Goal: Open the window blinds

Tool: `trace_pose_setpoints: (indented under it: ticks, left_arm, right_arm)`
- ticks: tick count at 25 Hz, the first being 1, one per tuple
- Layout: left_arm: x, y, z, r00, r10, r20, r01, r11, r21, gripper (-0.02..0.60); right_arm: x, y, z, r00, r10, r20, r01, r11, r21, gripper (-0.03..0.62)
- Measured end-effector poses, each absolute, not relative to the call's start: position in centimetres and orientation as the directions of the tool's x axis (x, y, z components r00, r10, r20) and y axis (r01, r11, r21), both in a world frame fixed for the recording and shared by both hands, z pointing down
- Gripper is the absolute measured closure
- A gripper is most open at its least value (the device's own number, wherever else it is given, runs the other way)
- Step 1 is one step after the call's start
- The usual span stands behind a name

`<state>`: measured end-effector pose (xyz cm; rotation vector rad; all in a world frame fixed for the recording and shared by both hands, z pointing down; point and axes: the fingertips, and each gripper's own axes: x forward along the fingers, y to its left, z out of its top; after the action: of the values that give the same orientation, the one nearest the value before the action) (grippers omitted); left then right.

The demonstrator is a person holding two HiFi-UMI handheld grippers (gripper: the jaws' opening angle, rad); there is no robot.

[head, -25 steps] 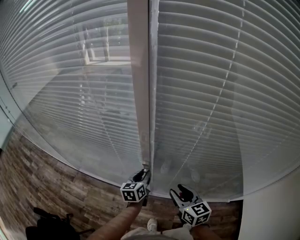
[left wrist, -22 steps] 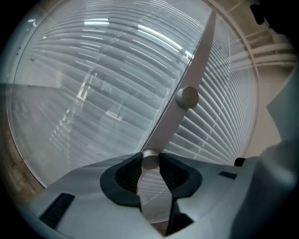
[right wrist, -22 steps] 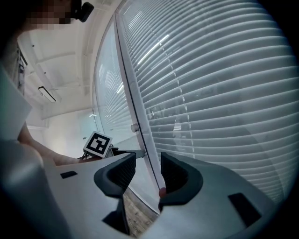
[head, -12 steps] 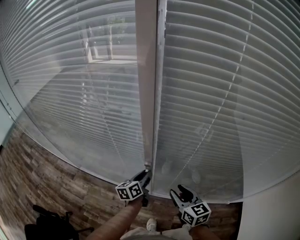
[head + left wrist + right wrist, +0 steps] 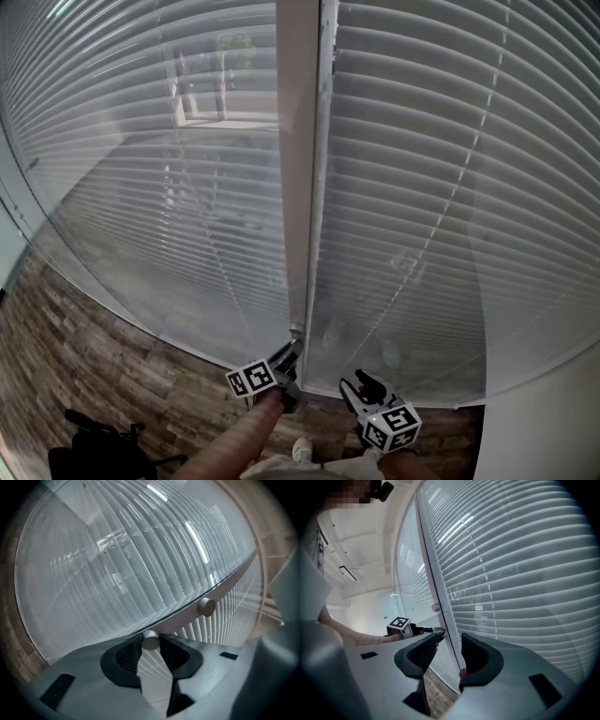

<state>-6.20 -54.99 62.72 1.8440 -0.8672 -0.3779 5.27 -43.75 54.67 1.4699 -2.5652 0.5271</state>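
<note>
Two panes of white slatted blinds (image 5: 441,187) sit behind glass, split by an upright pale frame post (image 5: 298,169). A small round knob (image 5: 151,640) sticks out near the foot of the post, and my left gripper (image 5: 151,644) is shut on it, rolled over to one side. A second knob (image 5: 206,606) sits farther along the post. In the head view the left gripper (image 5: 289,356) meets the post's lower end at the knob (image 5: 294,332). My right gripper (image 5: 364,382) hangs open just right of it, close to the glass with nothing between its jaws (image 5: 449,656).
Wood-pattern floor (image 5: 103,366) runs below the blinds. A dark object (image 5: 94,450) lies on the floor at lower left. A white wall (image 5: 548,422) closes the lower right corner. The left gripper's marker cube (image 5: 399,624) shows in the right gripper view.
The left gripper has rolled on the knob, its marker cube swinging left and down. The right gripper has stayed still.
</note>
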Motion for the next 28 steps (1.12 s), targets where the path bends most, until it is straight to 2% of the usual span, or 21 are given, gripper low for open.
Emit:
trace_pose_setpoints:
  ticks: [4, 7, 8, 9, 12, 14, 20, 24, 28]
  left_arm:
    - [-6.2, -54.9, 62.7, 0.69, -0.715, 0.109, -0.372, -0.221, 0.902, 0.446]
    - [-6.3, -55.0, 62.4, 0.677, -0.726, 0.123, -0.439, -0.263, 0.859, 0.445]
    - [-6.5, -55.0, 62.3, 0.664, -0.734, 0.14, -0.494, -0.291, 0.819, 0.435]
    - [-6.6, -55.0, 62.2, 0.648, -0.744, 0.163, -0.563, -0.324, 0.76, 0.393]
    - [-6.5, -54.7, 61.9, 0.597, -0.763, 0.248, -0.752, -0.426, 0.502, 0.338]
    - [-6.1, -54.5, 62.1, 0.566, -0.765, 0.306, -0.817, -0.471, 0.333, 0.328]
    - [-5.4, -54.3, 63.1, 0.481, -0.776, 0.407, -0.855, -0.519, 0.021, 0.332]
    - [-5.2, -54.0, 63.2, 0.432, -0.801, 0.414, -0.84, -0.524, -0.137, 0.388]
    - [-5.3, -54.3, 63.0, 0.407, -0.82, 0.403, -0.834, -0.514, -0.202, 0.432]
  right_arm:
    - [5.2, -43.5, 54.8, -0.515, -0.807, 0.289, -0.855, 0.46, -0.24, 0.421]
    - [5.2, -43.6, 54.8, -0.516, -0.806, 0.29, -0.854, 0.459, -0.244, 0.422]
    - [5.2, -43.7, 54.8, -0.516, -0.806, 0.29, -0.854, 0.459, -0.244, 0.422]
    - [5.2, -43.7, 54.8, -0.516, -0.806, 0.29, -0.854, 0.459, -0.244, 0.421]
    - [5.2, -43.7, 54.8, -0.516, -0.806, 0.29, -0.854, 0.46, -0.243, 0.422]
    - [5.2, -43.7, 54.8, -0.516, -0.806, 0.291, -0.854, 0.46, -0.243, 0.422]
    - [5.4, -43.5, 54.9, -0.513, -0.806, 0.295, -0.856, 0.456, -0.244, 0.421]
    - [5.9, -43.5, 54.8, -0.509, -0.809, 0.295, -0.858, 0.453, -0.242, 0.421]
    - [6.2, -43.4, 54.8, -0.506, -0.81, 0.295, -0.86, 0.45, -0.241, 0.422]
